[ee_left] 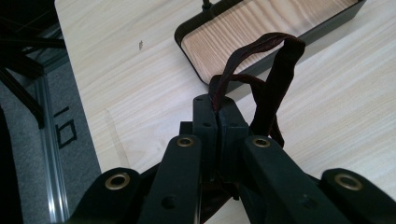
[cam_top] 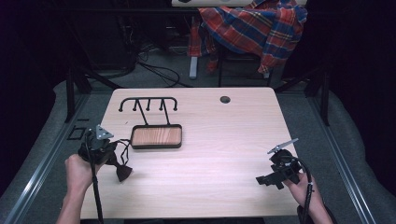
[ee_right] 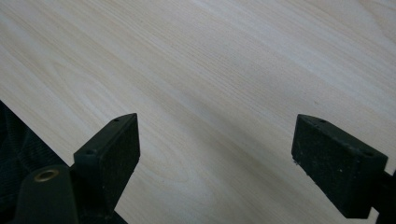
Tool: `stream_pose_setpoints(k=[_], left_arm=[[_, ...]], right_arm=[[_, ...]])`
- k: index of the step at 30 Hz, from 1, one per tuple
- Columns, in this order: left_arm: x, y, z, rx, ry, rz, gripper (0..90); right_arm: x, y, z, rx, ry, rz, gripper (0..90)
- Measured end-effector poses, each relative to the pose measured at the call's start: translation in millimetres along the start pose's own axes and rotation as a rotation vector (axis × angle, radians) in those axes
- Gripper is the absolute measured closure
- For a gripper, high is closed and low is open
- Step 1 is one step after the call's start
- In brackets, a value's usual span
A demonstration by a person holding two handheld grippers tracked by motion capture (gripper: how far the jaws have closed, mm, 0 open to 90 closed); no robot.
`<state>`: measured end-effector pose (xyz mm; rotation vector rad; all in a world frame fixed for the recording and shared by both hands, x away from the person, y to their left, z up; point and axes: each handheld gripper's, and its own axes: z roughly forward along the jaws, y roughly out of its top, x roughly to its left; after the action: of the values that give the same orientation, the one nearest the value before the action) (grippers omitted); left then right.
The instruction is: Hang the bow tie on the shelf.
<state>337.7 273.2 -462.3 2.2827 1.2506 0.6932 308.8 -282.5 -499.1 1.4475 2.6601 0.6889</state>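
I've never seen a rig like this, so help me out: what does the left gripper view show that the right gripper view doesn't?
The left gripper view has the left gripper with its jaws shut on a dark strap that loops up ahead of them, plus the black stand's wooden base and a strip of floor beside the table. The right gripper view has the right gripper with its jaws wide apart and nothing between them. Both show the pale wooden table.

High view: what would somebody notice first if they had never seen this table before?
Probably the black rack with hooks rising from its wood-lined tray on the left half of the pale wooden table. Next, the left tool near the front left edge, shut on a dark bow tie that hangs by its strap. Behind the table, a bright red-and-blue plaid shirt is draped over a chair.
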Motion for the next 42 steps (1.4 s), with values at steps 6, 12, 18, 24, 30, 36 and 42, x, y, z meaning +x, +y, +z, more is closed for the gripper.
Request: stream_pose_setpoints(k=[6,12,18,24,30,36,42], left_arm=[[2.6,5.1,-1.7,-0.01,0.006,0.002,88.1],[5.7,8.6,-4.6,-0.018,0.015,0.002,88.1],[9.6,16.4,-7.3,-0.025,0.023,0.006,88.1],[14.3,21.7,-5.0,-0.027,0.023,-0.003,88.1],[19.3,27.5,-5.5,-0.035,0.021,-0.011,88.1],[25.0,40.2,-11.3,-0.054,0.034,-0.008,88.1],[29.0,49.7,-14.2,-0.063,0.044,-0.006,88.1]], right_arm=[[0.0,-0.6,-1.3,0.009,-0.012,-0.004,15.2],[1.3,-0.8,-1.0,0.0,-0.003,-0.006,15.2],[1.9,-0.7,-1.4,0.012,-0.016,-0.016,15.2],[2.8,-0.4,0.0,0.006,-0.008,-0.014,15.2],[2.9,-0.7,-0.3,0.015,-0.024,-0.02,15.2],[3.6,-0.9,0.0,0.011,-0.026,-0.024,15.2],[3.6,-0.6,0.7,0.013,-0.014,-0.016,15.2]])
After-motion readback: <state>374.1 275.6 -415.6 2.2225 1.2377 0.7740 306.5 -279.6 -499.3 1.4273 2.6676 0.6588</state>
